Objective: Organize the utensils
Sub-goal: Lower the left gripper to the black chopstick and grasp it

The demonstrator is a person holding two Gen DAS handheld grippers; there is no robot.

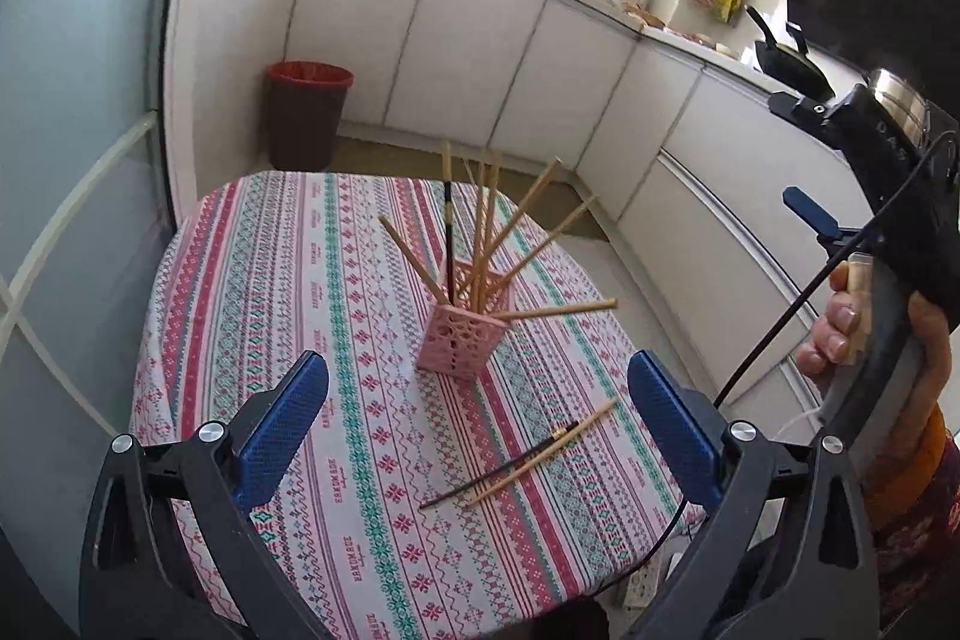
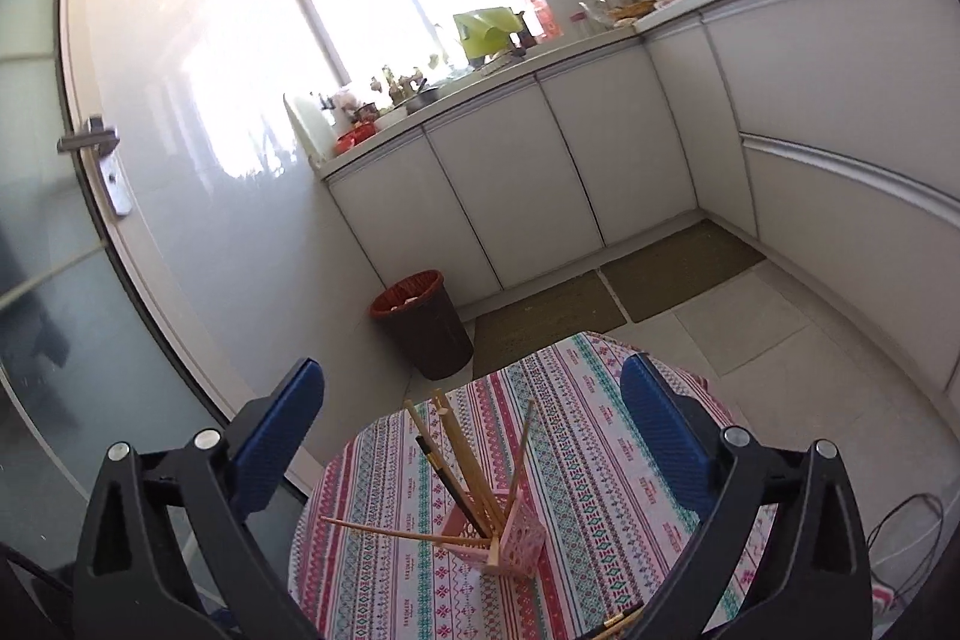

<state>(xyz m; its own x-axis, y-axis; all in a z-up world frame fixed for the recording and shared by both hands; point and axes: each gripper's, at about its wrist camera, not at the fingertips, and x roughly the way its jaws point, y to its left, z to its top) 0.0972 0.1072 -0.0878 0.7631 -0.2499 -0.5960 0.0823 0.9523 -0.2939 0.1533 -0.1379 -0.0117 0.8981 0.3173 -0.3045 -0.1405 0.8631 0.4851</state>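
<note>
A pink lattice holder (image 1: 462,340) (image 2: 510,538) stands mid-table on the patterned cloth (image 1: 336,280). Several wooden chopsticks (image 1: 540,244) and one black chopstick (image 1: 447,232) fan out of it. A wooden chopstick and a black one lie crossed as loose chopsticks (image 1: 528,460) (image 2: 618,622) on the cloth, near the right fingertip in the left wrist view. My left gripper (image 1: 478,370) is open, nothing between its blue pads, just short of the holder. My right gripper (image 2: 473,373) is open wide and holds nothing, above the holder. A hand (image 1: 834,334) carries it at the right in the left wrist view.
A dark red bin (image 1: 306,118) (image 2: 420,322) stands on the floor beyond the table. White cabinets (image 2: 540,172) and a cluttered counter wrap the far and right sides. A glass door (image 2: 60,280) is at the left. A black cable (image 1: 780,322) hangs by the table's right edge.
</note>
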